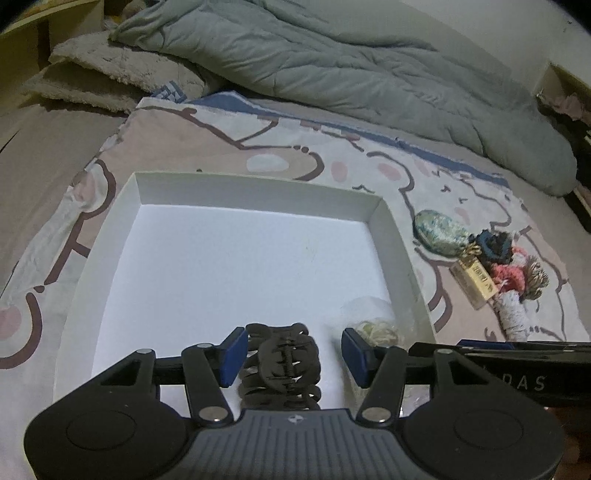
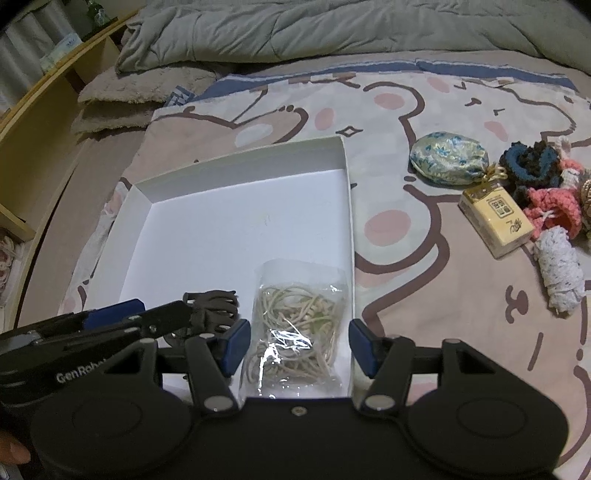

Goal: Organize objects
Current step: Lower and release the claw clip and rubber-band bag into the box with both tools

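resting in the white box (image 1: 258, 192) — hair claw (image 1: 280, 363), bag (image 2: 299, 325) — both grippers released.

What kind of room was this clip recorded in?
Most likely a bedroom, with the work done on a bed. A rumpled grey-green duvet lies across the back, a cartoon-print sheet covers the surface, and a fluffy folded blanket sits beside wooden shelving.

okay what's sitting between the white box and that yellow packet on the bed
Nothing: only bare cartoon bedsheet lies between the white box and the yellow packet, clearest in the right wrist view.
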A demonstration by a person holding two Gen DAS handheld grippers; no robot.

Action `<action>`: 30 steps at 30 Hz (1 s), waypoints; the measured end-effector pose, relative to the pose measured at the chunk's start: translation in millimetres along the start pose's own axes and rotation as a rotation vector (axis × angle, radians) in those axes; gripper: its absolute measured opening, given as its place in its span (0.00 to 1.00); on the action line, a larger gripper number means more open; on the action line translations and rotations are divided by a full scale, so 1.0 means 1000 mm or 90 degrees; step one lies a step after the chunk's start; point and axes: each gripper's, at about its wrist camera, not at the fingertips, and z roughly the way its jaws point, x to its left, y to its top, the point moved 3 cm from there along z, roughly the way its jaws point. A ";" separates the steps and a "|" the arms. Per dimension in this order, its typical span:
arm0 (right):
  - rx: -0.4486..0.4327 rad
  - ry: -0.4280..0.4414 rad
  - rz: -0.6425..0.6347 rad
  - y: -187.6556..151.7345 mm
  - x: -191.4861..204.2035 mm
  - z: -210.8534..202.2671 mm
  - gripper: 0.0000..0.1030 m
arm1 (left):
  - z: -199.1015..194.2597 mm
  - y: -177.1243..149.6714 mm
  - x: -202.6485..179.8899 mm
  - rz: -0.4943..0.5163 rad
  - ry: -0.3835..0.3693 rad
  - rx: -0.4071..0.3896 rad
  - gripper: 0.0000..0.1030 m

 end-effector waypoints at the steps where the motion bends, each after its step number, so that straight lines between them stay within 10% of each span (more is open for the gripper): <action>1: -0.004 0.001 0.000 0.000 0.000 -0.003 0.58 | -0.002 0.001 -0.001 -0.001 -0.001 -0.003 0.55; 12: -0.059 0.004 -0.001 0.004 -0.012 -0.037 0.60 | -0.030 -0.001 -0.020 0.019 -0.003 -0.032 0.63; 30: -0.116 -0.042 -0.048 -0.006 -0.025 -0.074 0.91 | -0.059 -0.012 -0.028 0.025 0.019 -0.063 0.97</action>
